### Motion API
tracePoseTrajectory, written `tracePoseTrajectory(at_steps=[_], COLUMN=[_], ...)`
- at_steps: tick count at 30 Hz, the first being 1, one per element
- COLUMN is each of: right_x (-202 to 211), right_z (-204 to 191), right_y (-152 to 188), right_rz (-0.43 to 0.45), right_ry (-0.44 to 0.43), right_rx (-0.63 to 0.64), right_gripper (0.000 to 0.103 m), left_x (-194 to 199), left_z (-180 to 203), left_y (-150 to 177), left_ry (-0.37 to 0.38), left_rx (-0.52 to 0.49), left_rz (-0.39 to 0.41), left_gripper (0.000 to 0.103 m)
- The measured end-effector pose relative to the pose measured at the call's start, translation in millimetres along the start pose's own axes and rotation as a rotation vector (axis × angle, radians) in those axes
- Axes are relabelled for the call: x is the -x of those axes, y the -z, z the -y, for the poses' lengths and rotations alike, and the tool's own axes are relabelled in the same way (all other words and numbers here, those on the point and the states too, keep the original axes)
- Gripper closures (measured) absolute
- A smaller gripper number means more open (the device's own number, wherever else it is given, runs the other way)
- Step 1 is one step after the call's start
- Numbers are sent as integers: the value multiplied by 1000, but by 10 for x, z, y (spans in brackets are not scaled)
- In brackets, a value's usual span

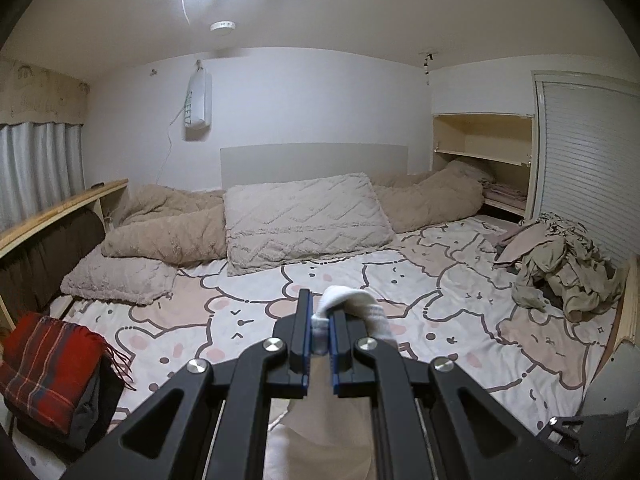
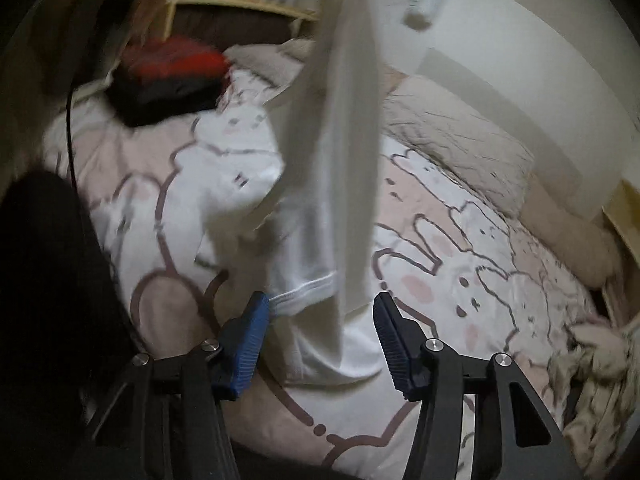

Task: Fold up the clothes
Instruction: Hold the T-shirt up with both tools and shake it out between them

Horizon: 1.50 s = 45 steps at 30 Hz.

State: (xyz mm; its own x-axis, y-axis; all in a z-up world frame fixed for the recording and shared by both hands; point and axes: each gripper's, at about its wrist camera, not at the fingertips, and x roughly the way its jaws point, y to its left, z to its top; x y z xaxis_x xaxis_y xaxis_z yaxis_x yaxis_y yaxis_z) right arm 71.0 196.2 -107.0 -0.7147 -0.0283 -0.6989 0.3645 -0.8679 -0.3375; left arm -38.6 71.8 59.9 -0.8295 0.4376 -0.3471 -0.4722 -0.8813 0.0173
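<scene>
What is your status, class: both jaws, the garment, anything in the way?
Left gripper shut on white garment. Right gripper open, garment's hem hanging between jaws. Bed sheet below; unfolded pile off right.

A bed sheet (image 1: 360,280) printed with pink and white cartoon animals covers the mattress, with a large cream pillow (image 1: 304,224) leaning near the headboard (image 1: 316,160) and a smaller pillow (image 1: 120,276) lying flat to its left. Behind them a tan duvet (image 1: 168,228) is bunched across the bed — it reaches the open shelf (image 1: 480,152) at the right. A curtain (image 1: 40,160) hangs at the left, and a white bag (image 1: 198,100) hangs on the wall — a round ceiling fitting (image 1: 223,26) sits above it.
</scene>
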Motion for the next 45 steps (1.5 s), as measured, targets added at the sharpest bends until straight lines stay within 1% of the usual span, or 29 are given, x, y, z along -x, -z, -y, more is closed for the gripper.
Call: tracePoseTrajectory(at_steps=[3,5,8,9,10,11,13,14,16,19,21,25,28,29,30,33,34,37,39,40,41,42,44,45], right_x=[-33,-64,-144,-175,-205,-219,-196,-184,-89,195,446,1057,1595,1772,1936,2344,2461,2794,3009,3036,2976,2916,2788,2702], right_z=[-134,-195,-267,-293,-325,-340,-304,-286,-212,-23,163,715,1186,1332,1446,1589,1583,1548,1537,1544,1583,1622,1705,1763], right_y=[-32,-67,-82,-83,-79,-75,-65,-60,-58,-108,-197,-510,-787,-881,-968,-1182,-1241,-1381,-1463,-1492,-1529,-1566,-1632,-1646], right_rz=[26,33,32,33,36,40,55,63,97,156,189,279,383,417,447,511,528,574,602,605,587,569,534,517], right_ry=[24,31,26,33,60,85,113,127,154,201,232,294,294,295,299,324,336,362,376,380,381,381,372,342], right_rx=[59,72,41,35,45,56,51,48,27,-1,-18,-100,-220,-255,-279,-279,-262,-217,-197,-195,-200,-204,-217,-239], right_gripper=[48,48,48,48,51,68,85,92,95,95,95,95,95,95,95,95,95,95,95,95,95,95,95,95], left_x=[53,85,122,127,132,136,140,143,164,226,317,645,955,1123,1251,1636,1762,2005,2140,2131,2064,1912,1575,1393], left_z=[27,32,32,31,30,25,16,4,-39,-143,-209,-249,-259,-256,-252,-242,-238,-211,-235,-261,-267,-271,-265,-264], left_y=[-1,-2,-6,-8,-9,-7,-3,0,-6,-70,-182,-503,-767,-880,-960,-1199,-1277,-1433,-1521,-1556,-1569,-1585,-1549,-1517], left_ry=[4,4,5,6,7,6,-1,-9,-35,-70,-79,-82,-84,-86,-86,-85,-84,-67,-40,-26,-11,-11,-40,-53], left_rx=[-15,-19,-17,-16,-14,-15,-18,-20,-18,9,26,24,20,17,6,-27,-38,-65,-61,-45,-35,-39,-60,-73], left_rz=[5,13,21,21,21,20,18,19,25,43,73,183,281,334,363,447,475,501,508,491,455,398,319,285], left_gripper=[96,95,95,95,95,95,95,95,95,95,95,95,95,95,95,95,95,95,95,95,95,95,95,95])
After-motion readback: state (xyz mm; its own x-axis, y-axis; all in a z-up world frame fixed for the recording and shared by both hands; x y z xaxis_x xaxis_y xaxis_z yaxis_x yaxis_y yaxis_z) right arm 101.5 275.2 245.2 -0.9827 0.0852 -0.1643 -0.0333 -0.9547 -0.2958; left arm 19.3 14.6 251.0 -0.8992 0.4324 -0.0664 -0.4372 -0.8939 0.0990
